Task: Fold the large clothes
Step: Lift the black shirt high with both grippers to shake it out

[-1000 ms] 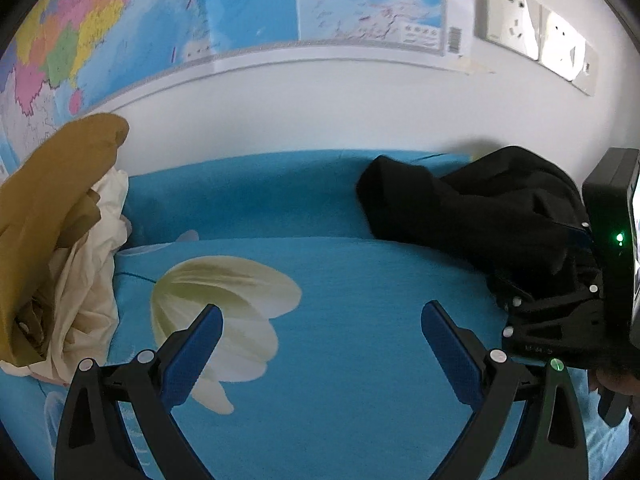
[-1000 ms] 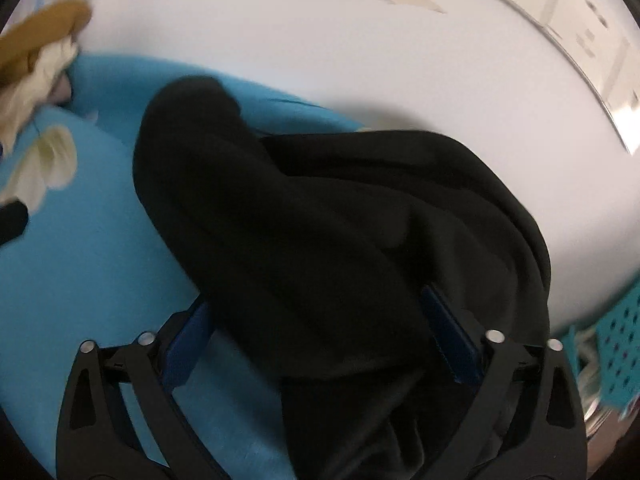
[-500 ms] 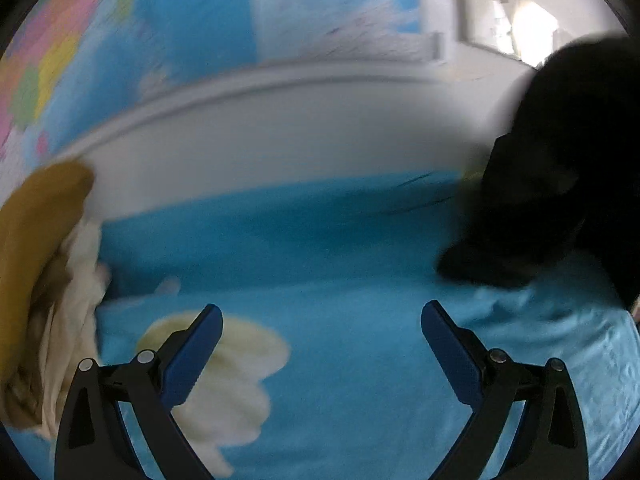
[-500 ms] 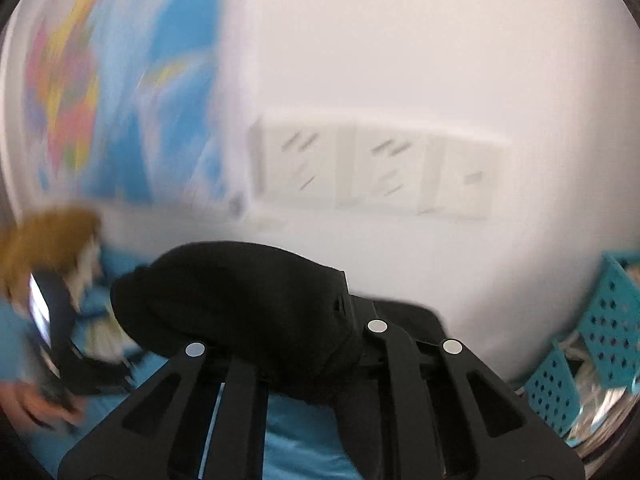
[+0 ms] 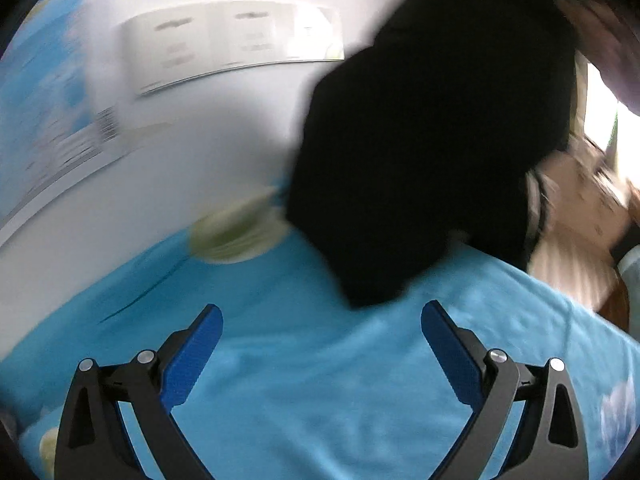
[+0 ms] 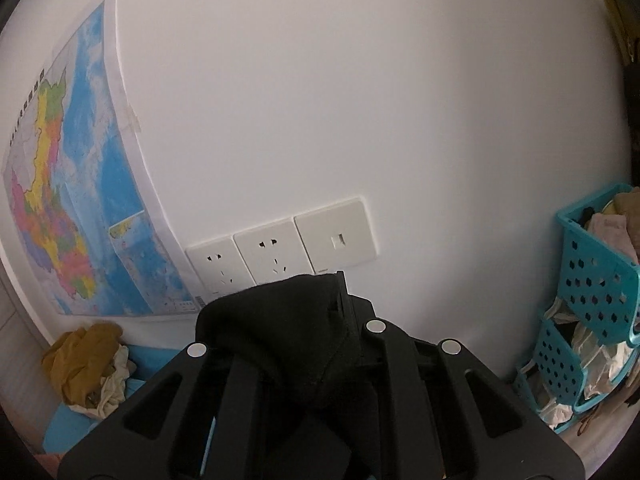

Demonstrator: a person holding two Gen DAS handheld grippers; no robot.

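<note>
Right tongs (image 6: pixel 338 308) are clenched on the black garment (image 6: pixel 280 332). In my right wrist view the cloth bunches up over the closed fingers at bottom centre and drapes down between the linkage arms. The jaws have just been closing, with that fabric caught between them.

Left tongs (image 5: pixel 320 344) are released: blue pads (image 5: pixel 196 352) stand wide apart at the bottom of the frame, nothing between them. They hang over the blue bedsheet (image 5: pixel 320 392).

In my left wrist view the black garment (image 5: pixel 432 140) fills the upper right, hanging as a dark mass with its lower edge dipping toward the sheet just above the gap between the pads. I cannot tell if it touches the sheet. This view is motion-blurred. A pale flower print (image 5: pixel 236 232) on the sheet sits centre left, next to the garment's left edge.

Right wrist view is sharp and looks at the white wall (image 6: pixel 360 100). Map poster (image 6: pixel 72 184) is on the left. Three white wall sockets (image 6: pixel 280 248) sit in a row just above the garment bunch. A mustard and cream clothes pile (image 6: pixel 88 360) lies at lower left on the bed. Teal perforated baskets (image 6: pixel 592 280) are stacked at the right edge, with clothes inside.

A blurred bit of a person shows in the top right corner of the left view.
</note>
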